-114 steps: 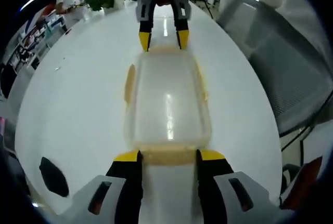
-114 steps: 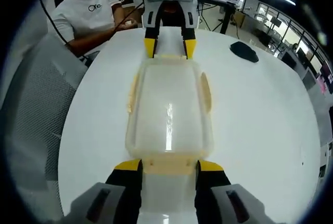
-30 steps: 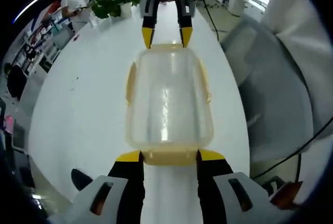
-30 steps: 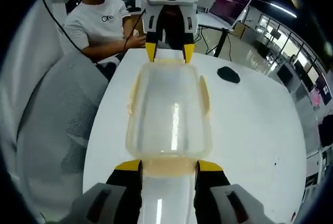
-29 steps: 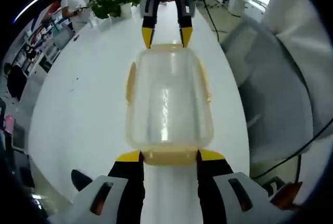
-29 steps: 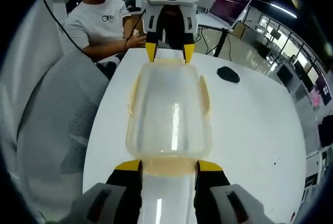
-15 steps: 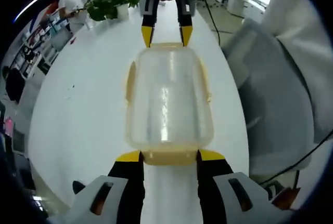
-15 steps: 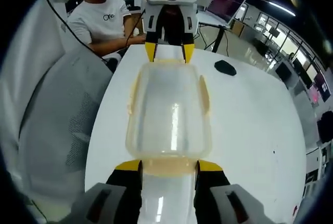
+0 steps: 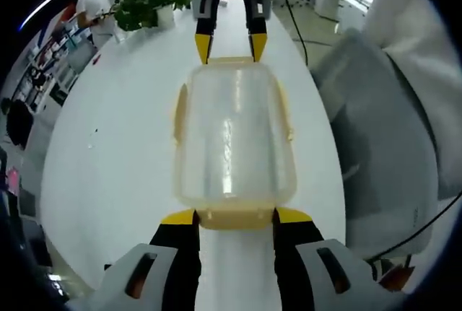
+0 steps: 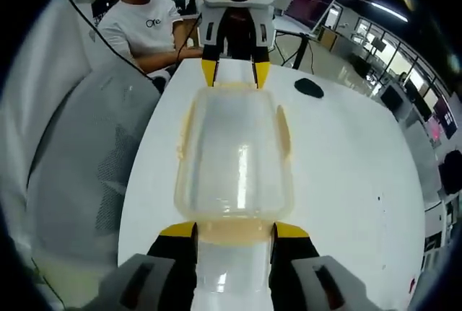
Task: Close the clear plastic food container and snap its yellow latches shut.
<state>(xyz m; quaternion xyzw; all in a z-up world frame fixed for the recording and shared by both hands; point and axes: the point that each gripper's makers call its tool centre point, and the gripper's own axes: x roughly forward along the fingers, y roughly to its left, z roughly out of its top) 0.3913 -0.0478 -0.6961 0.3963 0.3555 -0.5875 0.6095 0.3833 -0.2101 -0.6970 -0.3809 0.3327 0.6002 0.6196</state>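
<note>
The clear plastic container [image 9: 231, 138], lid on, hangs lengthways between my two grippers above the white table [image 9: 108, 145]. My left gripper [image 9: 234, 217] is shut on the yellow end latch [image 9: 234, 218] nearest it. The right gripper [image 9: 231, 47] grips the far end. In the right gripper view the same container [image 10: 234, 152] runs from my right gripper [image 10: 232, 230], shut on its near end latch [image 10: 232, 231], to the left gripper [image 10: 234, 73] at the far end. Yellow side latches [image 9: 180, 112] lie along both long sides.
A grey mesh chair [image 9: 382, 130] stands beside the table, also seen as the mesh chair [image 10: 79, 167]. A black mouse [image 10: 309, 87] lies on the table [image 10: 346, 167]. A potted plant [image 9: 148, 4] stands at the far end. A person in a white shirt [image 10: 151, 26] sits beyond.
Both grippers and the container have moved together over the table; the surroundings slide in both views. Compared with 3.8 s ago the table looks farther below. The grips are unchanged.
</note>
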